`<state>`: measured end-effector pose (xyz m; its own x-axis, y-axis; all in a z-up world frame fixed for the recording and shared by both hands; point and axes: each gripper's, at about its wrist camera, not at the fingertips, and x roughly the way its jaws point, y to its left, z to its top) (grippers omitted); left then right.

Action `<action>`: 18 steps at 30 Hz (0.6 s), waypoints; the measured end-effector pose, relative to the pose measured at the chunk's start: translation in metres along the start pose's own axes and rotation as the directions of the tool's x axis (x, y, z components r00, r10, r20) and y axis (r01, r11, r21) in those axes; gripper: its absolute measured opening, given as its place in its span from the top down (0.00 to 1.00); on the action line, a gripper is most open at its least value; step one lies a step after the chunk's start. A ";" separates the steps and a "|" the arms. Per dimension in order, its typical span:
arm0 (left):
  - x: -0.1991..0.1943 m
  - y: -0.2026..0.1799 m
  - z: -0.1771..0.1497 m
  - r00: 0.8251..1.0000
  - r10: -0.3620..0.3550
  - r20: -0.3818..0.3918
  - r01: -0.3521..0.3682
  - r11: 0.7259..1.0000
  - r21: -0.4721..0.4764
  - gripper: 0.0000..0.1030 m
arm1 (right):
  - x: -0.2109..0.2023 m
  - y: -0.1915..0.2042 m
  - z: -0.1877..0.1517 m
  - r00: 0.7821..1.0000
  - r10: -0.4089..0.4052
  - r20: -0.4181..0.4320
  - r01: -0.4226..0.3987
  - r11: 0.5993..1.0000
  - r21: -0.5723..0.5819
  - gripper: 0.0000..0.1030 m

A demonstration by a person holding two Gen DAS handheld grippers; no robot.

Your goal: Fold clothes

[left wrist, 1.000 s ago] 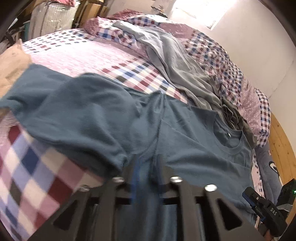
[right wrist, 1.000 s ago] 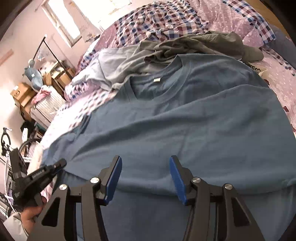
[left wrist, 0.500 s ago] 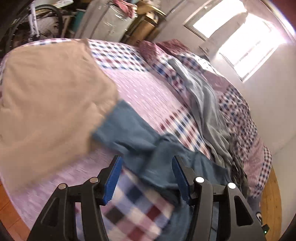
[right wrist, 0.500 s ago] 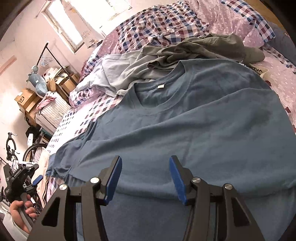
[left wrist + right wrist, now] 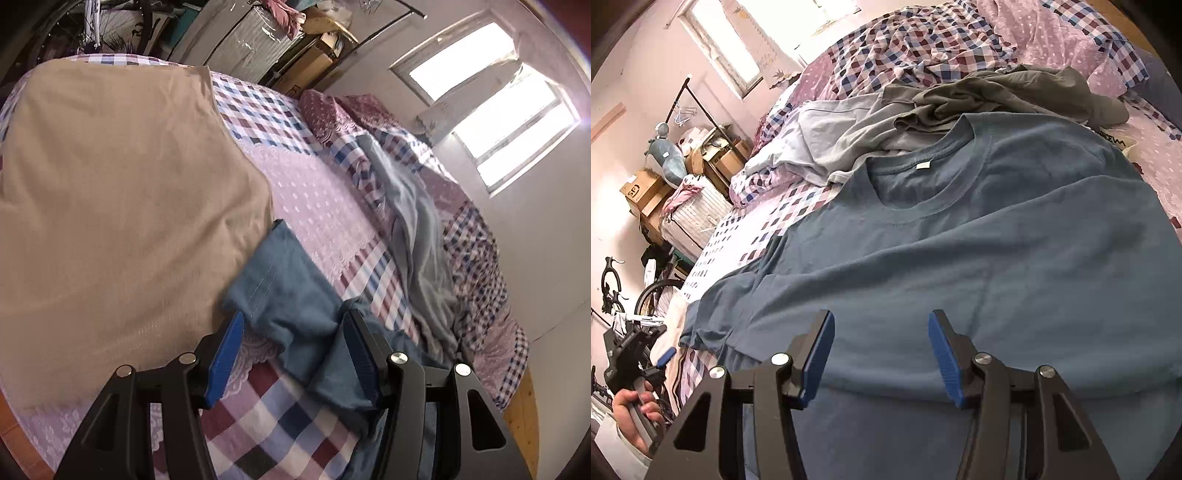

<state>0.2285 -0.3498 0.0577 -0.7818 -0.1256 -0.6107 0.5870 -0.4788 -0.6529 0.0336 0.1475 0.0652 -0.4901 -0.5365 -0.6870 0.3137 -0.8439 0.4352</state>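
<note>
A blue T-shirt (image 5: 979,266) lies spread on the bed, collar (image 5: 923,192) toward the far side. My right gripper (image 5: 881,354) hovers open over its lower body, nothing between the jaws. In the left wrist view the shirt's left sleeve (image 5: 280,284) lies rumpled on the bedcover, its end touching a tan garment (image 5: 118,192). My left gripper (image 5: 293,354) stands open just above the sleeve, one blue pad (image 5: 227,356) on each side of it. The left gripper (image 5: 661,360) also shows at the bed's left edge, held by a hand (image 5: 631,410).
A light grey garment (image 5: 827,129) and an olive one (image 5: 1008,92) lie heaped beyond the collar. The checked and dotted bedcover (image 5: 317,199) runs under everything. Boxes, a white cabinet (image 5: 698,214) and a bicycle (image 5: 650,299) stand past the bed's left side.
My left gripper let go of the shirt, opened and swung out to the left sleeve end. The right gripper stayed open and barely moved.
</note>
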 end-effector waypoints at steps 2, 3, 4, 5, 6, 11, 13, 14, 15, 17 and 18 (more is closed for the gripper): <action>0.001 0.003 0.001 1.000 -0.018 0.002 0.018 1.000 -0.012 0.41 | 0.001 0.000 0.000 1.000 -0.003 -0.002 0.003 1.000 0.000 0.45; 0.001 0.005 0.001 1.000 -0.029 0.007 0.030 0.999 -0.017 0.42 | 0.002 0.000 0.000 1.000 -0.003 -0.002 0.003 1.000 0.001 0.45; 0.001 0.007 0.001 0.999 -0.043 0.012 0.043 0.999 -0.022 0.43 | 0.002 0.000 0.000 1.000 -0.003 -0.001 0.003 1.000 0.000 0.45; 0.000 0.007 0.000 0.997 -0.076 0.010 0.077 0.997 -0.029 0.43 | 0.001 0.001 0.000 1.000 -0.003 -0.001 0.003 1.000 -0.002 0.45; 0.000 0.006 -0.001 0.994 -0.110 0.007 0.110 0.993 -0.034 0.43 | 0.001 0.002 -0.001 1.000 -0.003 -0.001 0.003 1.000 -0.006 0.45; 0.020 -0.023 -0.018 0.981 -0.166 -0.104 0.173 0.983 0.058 0.43 | 0.005 0.007 -0.002 1.000 -0.006 -0.008 0.006 1.000 -0.022 0.45; 0.030 -0.033 -0.025 0.979 -0.152 -0.139 0.166 0.981 0.096 0.44 | 0.008 0.008 -0.003 1.000 -0.010 -0.016 0.010 1.000 -0.028 0.45; 0.033 -0.036 -0.025 0.979 -0.145 -0.144 0.160 0.982 0.104 0.45 | 0.010 0.008 -0.004 1.000 -0.012 -0.019 0.012 0.999 -0.030 0.45; 0.036 -0.037 -0.026 0.980 -0.134 -0.151 0.151 0.982 0.112 0.47 | 0.011 0.009 -0.005 1.000 -0.013 -0.023 0.013 0.999 -0.031 0.45; 0.041 -0.038 -0.029 0.979 -0.120 -0.163 0.141 0.982 0.124 0.51 | 0.014 0.011 -0.006 0.999 -0.015 -0.029 0.014 0.999 -0.039 0.45; 0.042 -0.039 -0.030 0.979 -0.116 -0.169 0.139 0.982 0.130 0.52 | 0.015 0.011 -0.007 0.999 -0.016 -0.032 0.015 0.999 -0.042 0.45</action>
<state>0.1788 -0.3105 0.0437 -0.7980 0.0792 -0.5974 0.4404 -0.6001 -0.6678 0.0354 0.1300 0.0564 -0.4692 -0.5225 -0.7120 0.3401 -0.8509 0.4003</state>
